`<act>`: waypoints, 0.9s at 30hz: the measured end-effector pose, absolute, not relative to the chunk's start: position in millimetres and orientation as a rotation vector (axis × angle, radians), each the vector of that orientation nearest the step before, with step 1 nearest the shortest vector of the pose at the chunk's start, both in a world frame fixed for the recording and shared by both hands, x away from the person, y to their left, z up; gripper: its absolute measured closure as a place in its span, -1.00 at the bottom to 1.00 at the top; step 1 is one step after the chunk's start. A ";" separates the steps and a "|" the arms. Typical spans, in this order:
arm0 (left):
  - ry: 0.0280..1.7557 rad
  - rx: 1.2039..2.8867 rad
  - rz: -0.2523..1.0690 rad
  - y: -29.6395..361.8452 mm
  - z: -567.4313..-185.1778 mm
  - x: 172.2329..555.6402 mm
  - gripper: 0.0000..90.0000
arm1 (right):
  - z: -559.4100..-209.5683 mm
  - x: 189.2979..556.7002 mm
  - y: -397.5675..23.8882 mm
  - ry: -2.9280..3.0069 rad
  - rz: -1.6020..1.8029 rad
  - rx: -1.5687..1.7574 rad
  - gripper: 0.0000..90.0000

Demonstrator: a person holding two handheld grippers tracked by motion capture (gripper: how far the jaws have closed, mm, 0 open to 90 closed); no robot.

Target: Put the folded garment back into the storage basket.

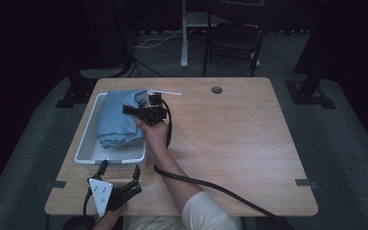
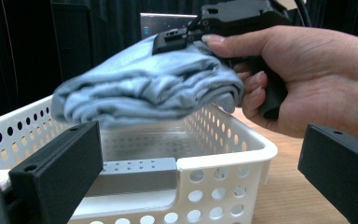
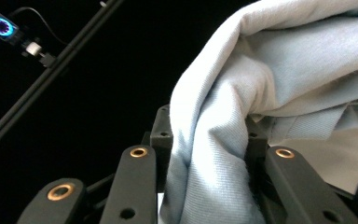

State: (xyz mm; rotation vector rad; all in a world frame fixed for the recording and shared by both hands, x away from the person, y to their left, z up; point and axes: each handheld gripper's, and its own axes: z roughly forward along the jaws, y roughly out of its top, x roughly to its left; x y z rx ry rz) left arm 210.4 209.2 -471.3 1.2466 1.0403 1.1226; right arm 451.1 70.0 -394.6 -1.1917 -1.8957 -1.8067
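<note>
While the cloth hangs clamped, the scene reads near to far:
Left gripper (image 1: pixel 120 171): jaws spread apart, nothing between them, at the table's (image 1: pixel 230 143) near edge, just before the basket.
Basket (image 1: pixel 87 143): white, perforated.
Right gripper (image 1: pixel 133 110): jaws clamped on the folded blue cloth.
Cloth (image 1: pixel 117 117): held over the basket.

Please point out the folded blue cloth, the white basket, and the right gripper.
folded blue cloth (image 1: pixel 117 117): high view, middle of the top fold.
white basket (image 2: pixel 223 154): left gripper view, near rim corner.
right gripper (image 1: pixel 154 101): high view, at the jaws on the cloth.
</note>
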 end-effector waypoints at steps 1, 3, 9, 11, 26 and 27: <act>1.041 1.248 1.123 209.0 -471.2 210.5 -0.98 | -395.8 451.6 70.8 -1.902 -1.803 -1.196 0.50; 1.042 1.250 1.124 208.8 -471.2 210.7 -0.98 | -396.8 452.1 71.8 -1.909 -1.786 -1.204 0.50; 1.041 1.249 1.123 208.9 -471.2 210.5 -0.98 | -393.9 451.5 77.6 -1.936 -1.759 -1.213 0.50; 1.041 1.249 1.123 209.0 -471.2 210.5 -0.98 | -393.7 451.5 78.9 -1.920 -1.759 -1.218 0.50; 1.037 1.247 1.119 209.4 -471.3 210.4 -0.98 | -392.4 451.7 94.2 -1.954 -1.715 -1.220 0.50; 1.036 1.247 1.119 209.4 -471.3 210.3 -0.98 | -392.2 451.9 94.9 -1.961 -1.706 -1.223 0.50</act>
